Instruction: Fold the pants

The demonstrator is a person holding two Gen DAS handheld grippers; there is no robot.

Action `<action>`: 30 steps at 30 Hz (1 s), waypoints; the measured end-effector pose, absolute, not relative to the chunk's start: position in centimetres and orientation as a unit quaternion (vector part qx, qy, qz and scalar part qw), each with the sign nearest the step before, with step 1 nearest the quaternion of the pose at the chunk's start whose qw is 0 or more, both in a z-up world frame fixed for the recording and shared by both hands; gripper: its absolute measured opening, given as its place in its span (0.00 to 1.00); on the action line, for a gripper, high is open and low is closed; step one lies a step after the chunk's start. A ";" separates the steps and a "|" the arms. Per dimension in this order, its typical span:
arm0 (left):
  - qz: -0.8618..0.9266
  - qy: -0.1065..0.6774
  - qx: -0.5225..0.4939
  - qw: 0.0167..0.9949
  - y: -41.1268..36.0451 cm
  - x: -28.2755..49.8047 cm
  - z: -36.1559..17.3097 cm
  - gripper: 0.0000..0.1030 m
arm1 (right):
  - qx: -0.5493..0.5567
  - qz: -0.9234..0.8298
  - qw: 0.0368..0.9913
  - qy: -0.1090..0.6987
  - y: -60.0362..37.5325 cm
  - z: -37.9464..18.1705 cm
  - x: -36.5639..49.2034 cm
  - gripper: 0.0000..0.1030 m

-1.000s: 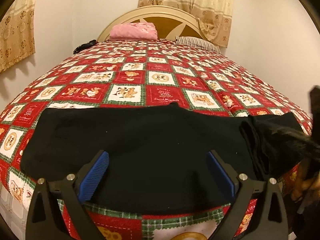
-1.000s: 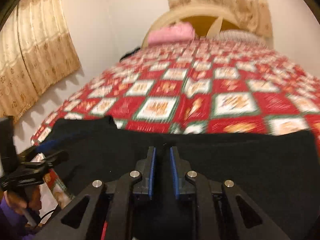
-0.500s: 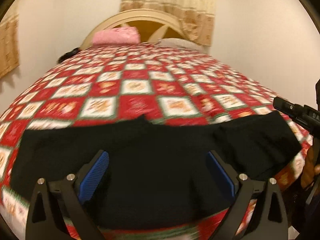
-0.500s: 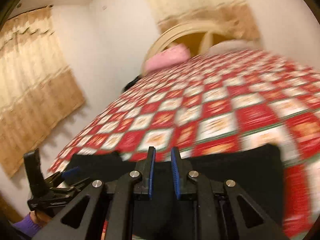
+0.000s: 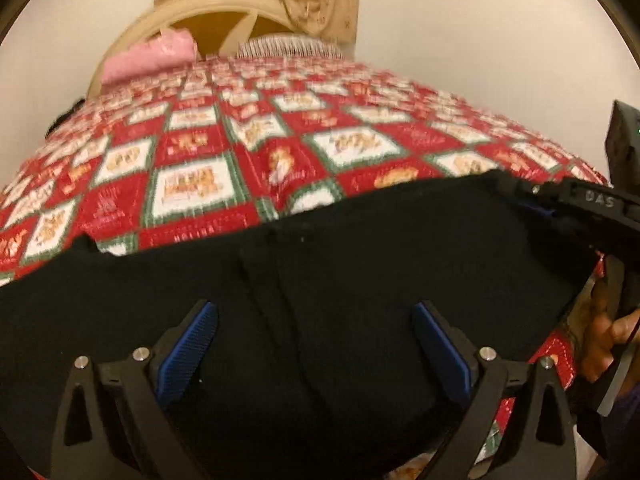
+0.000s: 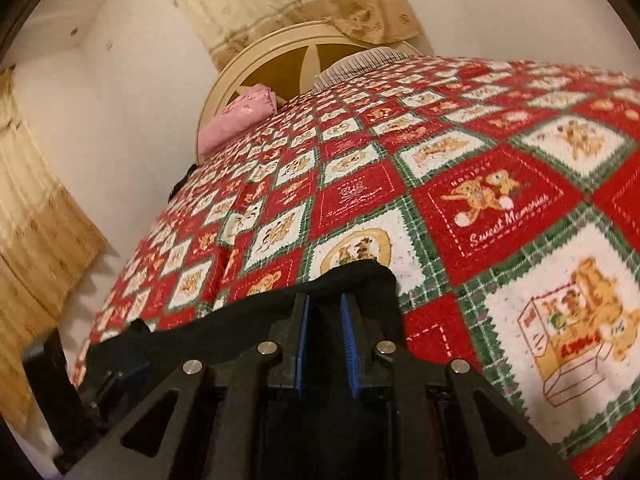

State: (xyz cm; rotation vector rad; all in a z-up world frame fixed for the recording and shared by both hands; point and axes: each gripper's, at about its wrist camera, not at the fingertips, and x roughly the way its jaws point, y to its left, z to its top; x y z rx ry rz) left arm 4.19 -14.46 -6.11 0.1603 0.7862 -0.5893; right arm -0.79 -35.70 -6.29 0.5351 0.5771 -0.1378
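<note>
Black pants lie across the near edge of a bed with a red, white and green patchwork quilt. My left gripper is open, its blue pads wide apart above the pants' middle. My right gripper is shut on the pants' end and holds that end up over the quilt. The right gripper also shows in the left wrist view at the pants' right end, with the person's hand below it. The left gripper's body shows at the lower left of the right wrist view.
A pink pillow and a striped pillow lie at the cream headboard. Beige curtains hang on the white walls. A dark item lies at the bed's far left edge.
My right gripper has carried the pants' right end leftward, shortening the spread of black cloth. Both views have swung, and my left gripper stays open over the pants.
</note>
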 end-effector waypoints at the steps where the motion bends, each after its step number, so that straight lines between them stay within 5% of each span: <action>1: -0.283 0.382 0.080 0.876 -14.4 4.2 -5.9 0.98 | 0.255 -0.070 0.923 0.281 -35.4 -5.9 -0.8 0.17; 8: -0.238 0.364 0.086 0.896 -10.3 3.6 -4.4 0.98 | 0.222 -0.022 0.945 0.240 -30.3 -2.6 -2.2 0.18; 20: -0.009 0.385 0.022 0.923 5.3 4.9 -4.6 0.98 | 0.142 0.138 0.916 0.349 -14.1 -8.4 2.7 0.18; 30: 0.031 0.382 -0.019 0.924 10.2 4.3 -5.1 0.98 | 0.155 0.133 0.921 0.332 -13.7 -8.2 1.8 0.20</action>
